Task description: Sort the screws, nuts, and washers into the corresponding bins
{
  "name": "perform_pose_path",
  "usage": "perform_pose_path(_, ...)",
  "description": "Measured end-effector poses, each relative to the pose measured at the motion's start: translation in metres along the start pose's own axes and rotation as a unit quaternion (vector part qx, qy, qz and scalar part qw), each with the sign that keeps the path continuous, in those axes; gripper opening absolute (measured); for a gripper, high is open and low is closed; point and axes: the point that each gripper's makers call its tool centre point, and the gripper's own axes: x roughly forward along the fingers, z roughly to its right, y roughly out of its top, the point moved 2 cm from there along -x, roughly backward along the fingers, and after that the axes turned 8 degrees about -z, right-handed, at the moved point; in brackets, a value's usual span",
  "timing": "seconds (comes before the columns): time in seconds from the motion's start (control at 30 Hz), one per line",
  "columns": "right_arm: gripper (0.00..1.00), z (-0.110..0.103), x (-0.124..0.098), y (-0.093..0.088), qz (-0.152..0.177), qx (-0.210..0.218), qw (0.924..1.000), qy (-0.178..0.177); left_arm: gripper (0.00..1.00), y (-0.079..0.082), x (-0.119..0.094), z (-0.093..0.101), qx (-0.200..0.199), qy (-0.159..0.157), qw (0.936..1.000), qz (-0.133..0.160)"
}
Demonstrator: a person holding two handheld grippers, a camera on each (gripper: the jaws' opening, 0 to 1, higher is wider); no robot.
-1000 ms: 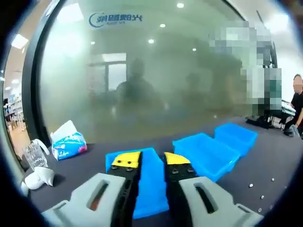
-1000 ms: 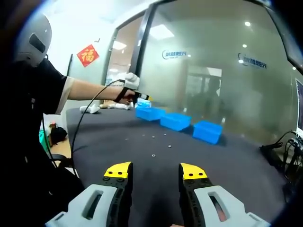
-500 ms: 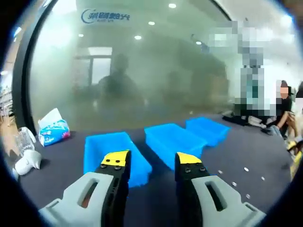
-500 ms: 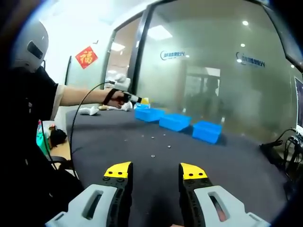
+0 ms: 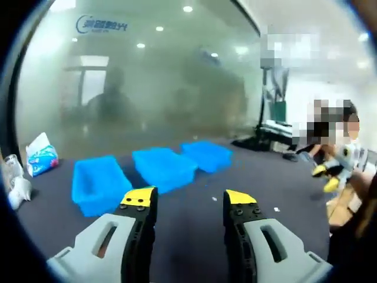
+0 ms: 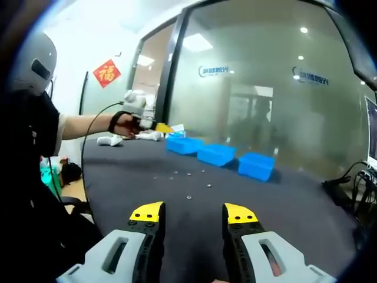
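Jaws apart on my left gripper (image 5: pixel 189 199) and my right gripper (image 6: pixel 192 212), both holding nothing | three blue bins (image 6: pixel 217 153) in a row on dark table (image 6: pixel 306 206) | small hardware (image 6: pixel 189 196) scattered near bins, between them and my right gripper

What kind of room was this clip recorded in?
Most likely an office or lab space. A frosted glass wall carrying a printed company logo runs behind the dark table, recessed ceiling lights reflect in it, and three blue plastic bins sit in a row.
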Motion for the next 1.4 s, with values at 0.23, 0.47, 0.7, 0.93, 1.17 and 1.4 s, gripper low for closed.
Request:
perform_pose_path(0.23, 0.35, 0.014, -0.005, 0.001, 0.005, 0.011, 0.9998, -0.015, 0.45, -0.021, -0.038, 0.014, 0.026, 0.01, 0.9996, -0.002)
perform_pose_path(0.47, 0.35, 0.021, -0.006, 0.003, 0.012, 0.021, 0.9994, -0.026, 0.45, -0.034, -0.073, 0.03, 0.02, 0.004, 0.9996, 0.021)
perform_pose_path(0.7, 0.36, 0.026, -0.007, 0.003, 0.011, 0.022, 0.9992, -0.032, 0.45, -0.053, -0.103, 0.05, 0.06, 0.022, 0.9978, 0.02)
perform_pose_path(0.93, 0.37, 0.032, -0.011, 0.011, 0.014, 0.012, 0.9989, -0.043, 0.45, -0.066, -0.117, 0.057, 0.038, 0.015, 0.9989, 0.022)
perform_pose_path(1.17, 0.37, 0.03, -0.01, 0.009, 0.01, 0.01, 0.999, -0.042, 0.44, -0.069, -0.122, 0.053, 0.037, 0.026, 0.9989, 0.015)
perform_pose_path(1.4, 0.37, 0.029, -0.009, 0.009, 0.008, 0.009, 0.9992, -0.039, 0.44, -0.069, -0.124, 0.05, 0.045, 0.032, 0.9985, 0.007)
